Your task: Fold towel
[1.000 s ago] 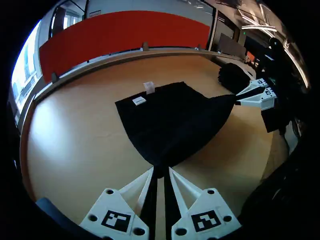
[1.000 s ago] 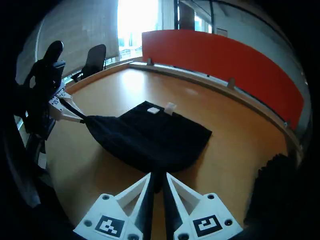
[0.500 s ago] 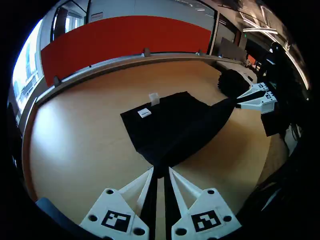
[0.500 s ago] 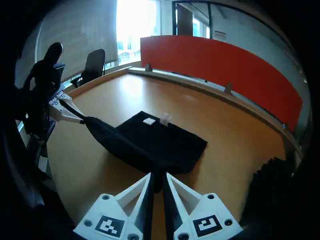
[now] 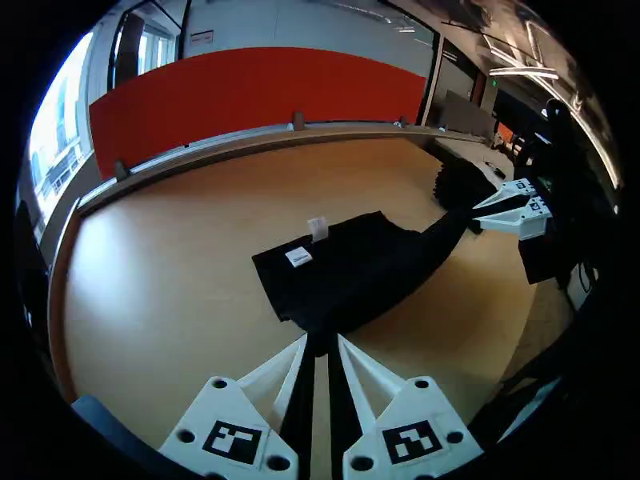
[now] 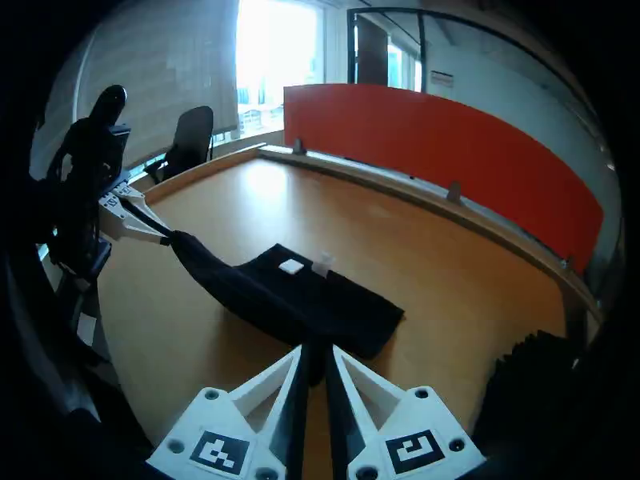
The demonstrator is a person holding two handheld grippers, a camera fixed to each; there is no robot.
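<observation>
- The left gripper (image 5: 322, 340) is clamped on one near corner of the black towel (image 5: 352, 272). The right gripper (image 6: 314, 352) pinches the other corner the same way.
- The held edge stretches between them above the wooden table (image 5: 160, 264). The far part lies flat, white tags (image 5: 298, 256) up.
- Against a second ago, the edge is raised higher and the flat part looks narrower.
- A red partition (image 5: 256, 88) runs behind the table.
</observation>
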